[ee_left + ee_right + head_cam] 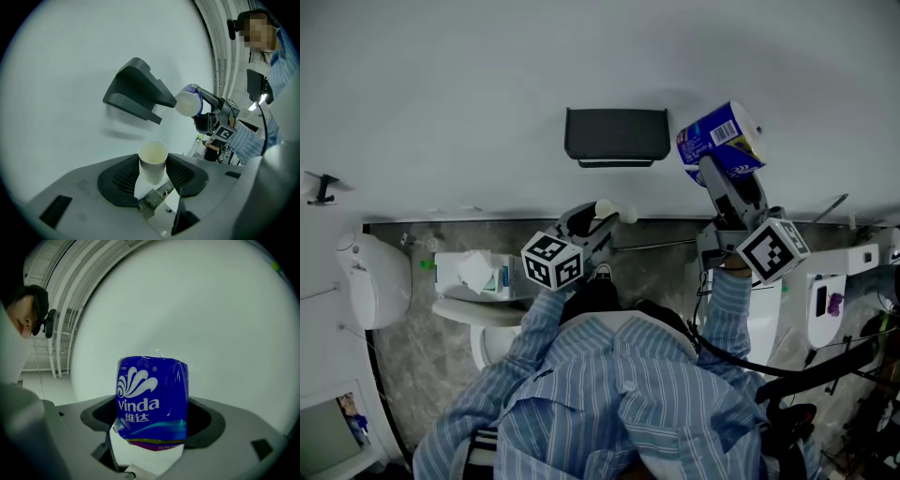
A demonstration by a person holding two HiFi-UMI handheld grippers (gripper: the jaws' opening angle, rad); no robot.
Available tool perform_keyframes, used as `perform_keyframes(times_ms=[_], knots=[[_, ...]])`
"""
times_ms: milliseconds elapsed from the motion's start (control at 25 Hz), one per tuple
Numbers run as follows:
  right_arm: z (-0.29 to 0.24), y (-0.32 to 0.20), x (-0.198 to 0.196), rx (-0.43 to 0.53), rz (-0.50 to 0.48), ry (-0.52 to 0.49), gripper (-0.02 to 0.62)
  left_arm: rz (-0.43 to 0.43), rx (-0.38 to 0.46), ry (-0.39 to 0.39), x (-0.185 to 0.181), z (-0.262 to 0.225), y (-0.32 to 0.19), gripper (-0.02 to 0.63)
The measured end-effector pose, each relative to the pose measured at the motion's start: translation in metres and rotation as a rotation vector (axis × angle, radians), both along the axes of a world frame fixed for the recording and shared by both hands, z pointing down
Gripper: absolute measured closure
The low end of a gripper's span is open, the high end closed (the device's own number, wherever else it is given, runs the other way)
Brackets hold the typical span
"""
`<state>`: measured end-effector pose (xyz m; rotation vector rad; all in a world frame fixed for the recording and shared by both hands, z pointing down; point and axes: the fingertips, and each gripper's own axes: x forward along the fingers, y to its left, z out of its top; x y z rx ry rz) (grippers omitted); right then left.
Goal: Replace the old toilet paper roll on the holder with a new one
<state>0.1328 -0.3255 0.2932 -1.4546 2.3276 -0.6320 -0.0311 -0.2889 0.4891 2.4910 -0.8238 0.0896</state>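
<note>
From the head view I look down on my blue striped sleeves [546, 323] and a white wall [441, 94]. The dark holder [616, 136] is stuck on that wall, up in the middle. My left gripper [602, 217] sits below the holder, and its jaws pinch the old tube [612, 211], a small bare cardboard one. My right gripper [719, 167] is up at the right side of the holder, near it but not touching. Its jaws squeeze the new roll [720, 139], which is inside a blue wrapper. Each gripper has a cube with black and white squares, the left cube [551, 261] and the right cube [772, 249]. Down at the left a white toilet [478, 314] stands on the floor. In the left gripper view, the two jaws are spread a bit and press on both sides of the old tube. The tube stands up between them with its open end facing me. The holder hangs on the wall above it, and the new roll is just to the right of the holder, apart from it. In the right gripper view, the jaws are spread wide and hug the new roll on both sides. The wrapper says "vinda" in white letters. Behind the roll I see only the white wall.
</note>
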Motion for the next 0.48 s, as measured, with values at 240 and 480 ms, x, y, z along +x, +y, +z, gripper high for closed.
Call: perform_keyframes(times_ms=[240, 480], knots=[[0.040, 0.017, 0.026, -0.090, 0.037, -0.094, 0.172, 0.008, 0.000, -0.006, 0.005, 0.000, 0.010, 0.428], [0.080, 0.015, 0.019, -0.169, 0.002, -0.201, 0.172, 0.007, 0.003, -0.008, 0.004, -0.001, 0.015, 0.428]])
